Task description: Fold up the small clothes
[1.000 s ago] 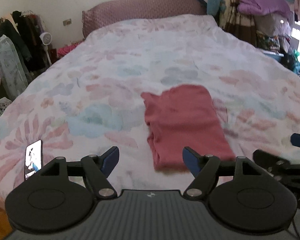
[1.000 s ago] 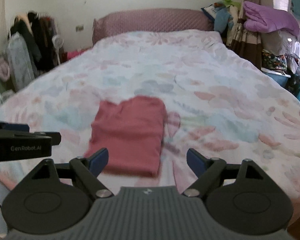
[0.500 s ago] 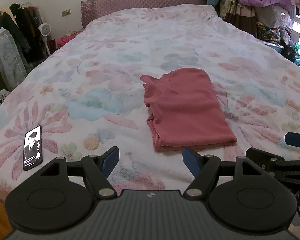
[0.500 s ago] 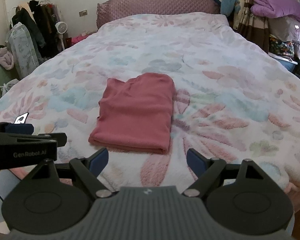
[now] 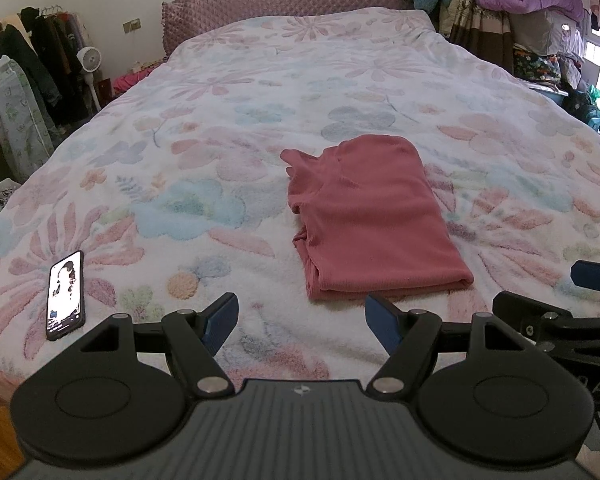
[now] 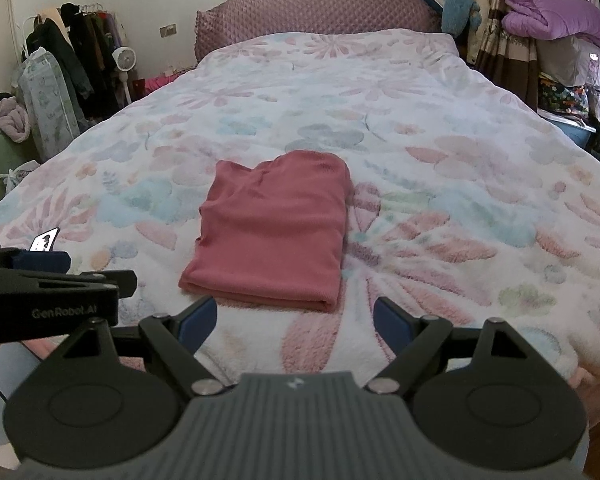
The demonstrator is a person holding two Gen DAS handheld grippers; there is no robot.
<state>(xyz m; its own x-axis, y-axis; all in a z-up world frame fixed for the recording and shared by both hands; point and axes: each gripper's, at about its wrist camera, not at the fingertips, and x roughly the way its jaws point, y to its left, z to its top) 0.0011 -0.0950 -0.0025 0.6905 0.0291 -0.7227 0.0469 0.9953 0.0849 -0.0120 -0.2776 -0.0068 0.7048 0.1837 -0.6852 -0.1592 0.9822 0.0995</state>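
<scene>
Lying folded on the bed (image 5: pixel 340 80), the red garment (image 5: pixel 374 216) sits just beyond both released, empty tools (image 5: pixel 300 320) (image 6: pixel 294 320).

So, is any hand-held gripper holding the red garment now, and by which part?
Nothing is held. The left hand-held gripper and right hand-held gripper are both open, short of the folded red garment lying on the bed.

You're looking at "GenRobot.AI" in pale letters on the side of the black left gripper (image 6: pixel 64 276); the black right gripper (image 5: pixel 580 312) shows only "AS", cut off at the edge.
</scene>
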